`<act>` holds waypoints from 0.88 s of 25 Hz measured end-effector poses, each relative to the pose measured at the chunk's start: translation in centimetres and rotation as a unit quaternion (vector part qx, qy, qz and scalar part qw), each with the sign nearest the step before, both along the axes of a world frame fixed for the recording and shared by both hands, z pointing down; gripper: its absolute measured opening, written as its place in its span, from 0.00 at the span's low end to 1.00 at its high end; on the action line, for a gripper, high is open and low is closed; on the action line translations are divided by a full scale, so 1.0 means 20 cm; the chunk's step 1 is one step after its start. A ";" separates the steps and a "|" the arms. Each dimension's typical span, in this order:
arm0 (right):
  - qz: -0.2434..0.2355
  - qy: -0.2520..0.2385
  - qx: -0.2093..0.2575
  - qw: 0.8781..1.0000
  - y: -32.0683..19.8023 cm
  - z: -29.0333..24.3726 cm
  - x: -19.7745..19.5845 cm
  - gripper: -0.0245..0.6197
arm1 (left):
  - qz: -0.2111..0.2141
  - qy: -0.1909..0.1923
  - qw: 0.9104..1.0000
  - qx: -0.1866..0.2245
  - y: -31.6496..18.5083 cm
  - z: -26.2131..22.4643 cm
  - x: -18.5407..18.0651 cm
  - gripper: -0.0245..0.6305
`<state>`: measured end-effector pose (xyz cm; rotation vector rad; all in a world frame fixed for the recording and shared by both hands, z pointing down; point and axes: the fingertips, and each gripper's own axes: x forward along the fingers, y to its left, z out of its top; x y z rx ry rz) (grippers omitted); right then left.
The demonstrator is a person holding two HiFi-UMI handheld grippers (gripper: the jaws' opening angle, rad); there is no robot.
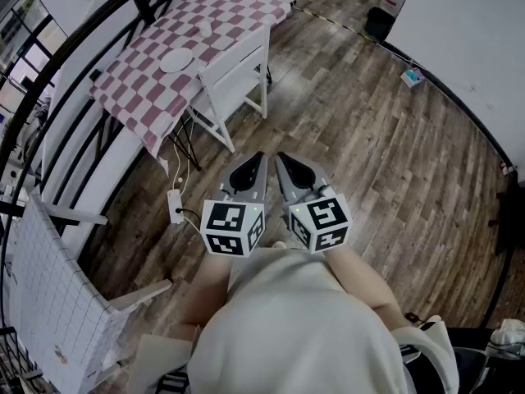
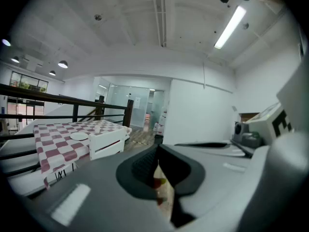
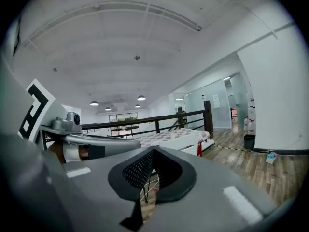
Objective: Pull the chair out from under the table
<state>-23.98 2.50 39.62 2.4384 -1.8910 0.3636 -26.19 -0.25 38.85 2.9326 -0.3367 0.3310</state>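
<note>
Left gripper (image 2: pixel 158 167) closed, chair (image 1: pixel 235 79) against table (image 1: pixel 135 97)

Dark wood-plank floor (image 1: pixel 394 138), white walls (image 1: pixel 467 31), black railing (image 2: pixel 129 114) along one side, glass partitions (image 2: pixel 140 105) beyond, ceiling strip light (image 2: pixel 231 27) and round lamps (image 2: pixel 63 64) lit.

I note floor (image 1: pixel 344 113) open ahead up to the chair (image 1: pixel 234 80); table (image 1: pixel 139 97) and railing (image 2: pixel 129 113) close off beyond.
</note>
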 end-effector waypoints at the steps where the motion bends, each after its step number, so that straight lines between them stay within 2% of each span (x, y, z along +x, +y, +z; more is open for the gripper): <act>1: 0.001 0.000 0.001 1.000 0.00 0.00 0.00 0.03 | -0.001 0.000 1.000 0.002 0.00 0.00 0.00 0.05; 13: 0.010 0.008 0.008 1.000 0.03 -0.01 0.01 0.03 | -0.005 0.006 1.000 0.011 0.00 0.00 0.00 0.05; 18: -0.017 -0.019 0.047 0.999 0.06 -0.06 -0.01 0.03 | -0.001 0.012 1.000 0.012 0.04 -0.02 0.01 0.05; 22: -0.013 -0.013 0.039 0.999 0.08 -0.05 -0.01 0.03 | -0.001 0.008 1.000 0.012 0.07 0.00 0.01 0.05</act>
